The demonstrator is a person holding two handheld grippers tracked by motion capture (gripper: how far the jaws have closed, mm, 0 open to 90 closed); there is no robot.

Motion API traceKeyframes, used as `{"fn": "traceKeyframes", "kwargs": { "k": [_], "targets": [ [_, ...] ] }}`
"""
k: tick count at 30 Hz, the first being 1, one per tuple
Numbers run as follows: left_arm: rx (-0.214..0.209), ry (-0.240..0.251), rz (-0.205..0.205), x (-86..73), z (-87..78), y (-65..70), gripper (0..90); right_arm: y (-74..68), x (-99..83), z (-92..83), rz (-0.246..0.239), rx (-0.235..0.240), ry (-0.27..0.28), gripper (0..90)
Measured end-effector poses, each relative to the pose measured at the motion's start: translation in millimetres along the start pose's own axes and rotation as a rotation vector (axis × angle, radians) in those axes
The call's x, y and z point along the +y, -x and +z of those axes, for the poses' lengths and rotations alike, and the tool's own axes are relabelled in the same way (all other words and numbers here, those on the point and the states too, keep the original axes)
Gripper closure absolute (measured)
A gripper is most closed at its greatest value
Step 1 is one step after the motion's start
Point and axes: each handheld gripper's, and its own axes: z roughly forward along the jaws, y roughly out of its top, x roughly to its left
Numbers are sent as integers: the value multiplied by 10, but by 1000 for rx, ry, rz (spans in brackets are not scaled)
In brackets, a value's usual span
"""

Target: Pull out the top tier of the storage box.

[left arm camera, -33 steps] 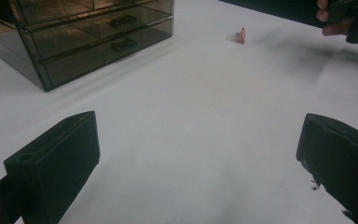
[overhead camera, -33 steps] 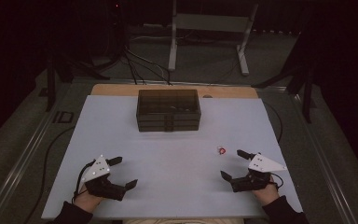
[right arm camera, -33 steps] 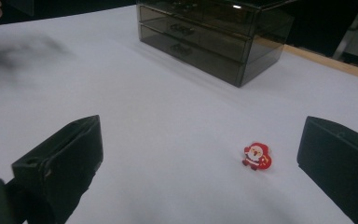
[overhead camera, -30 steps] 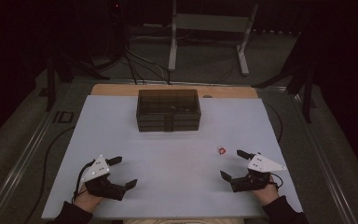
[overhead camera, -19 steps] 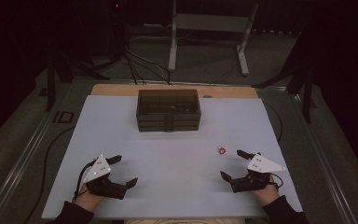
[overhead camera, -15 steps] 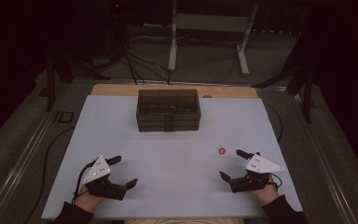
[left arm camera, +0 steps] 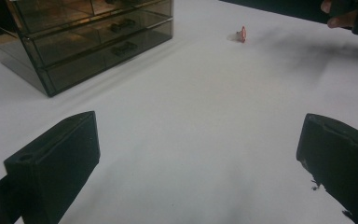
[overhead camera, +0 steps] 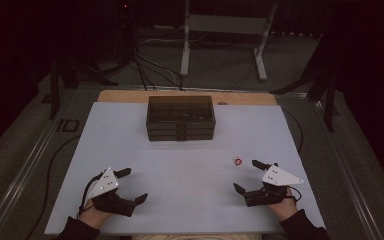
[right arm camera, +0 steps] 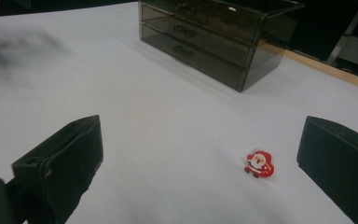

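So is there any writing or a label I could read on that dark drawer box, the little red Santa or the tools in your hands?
"ID": on the dark floor strip left of the table.
Drawer box, Santa figure, left gripper, right gripper: no readable writing.

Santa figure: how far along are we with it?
Nothing looks done: the Santa figure lies loose on the white table, apart from the closed drawer box. Right tongs sit open nearest it; left tongs open, idle. Grasping and whatever follows remain.
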Motion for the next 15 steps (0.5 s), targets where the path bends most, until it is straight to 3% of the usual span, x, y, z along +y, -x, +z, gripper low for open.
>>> {"fn": "traceKeyframes", "kwargs": {
  "k": [15],
  "targets": [
    [4, 12, -9, 7, -17, -6, 0, -16, 300, -86, -28, -28, 39, 3]
  ]
}}
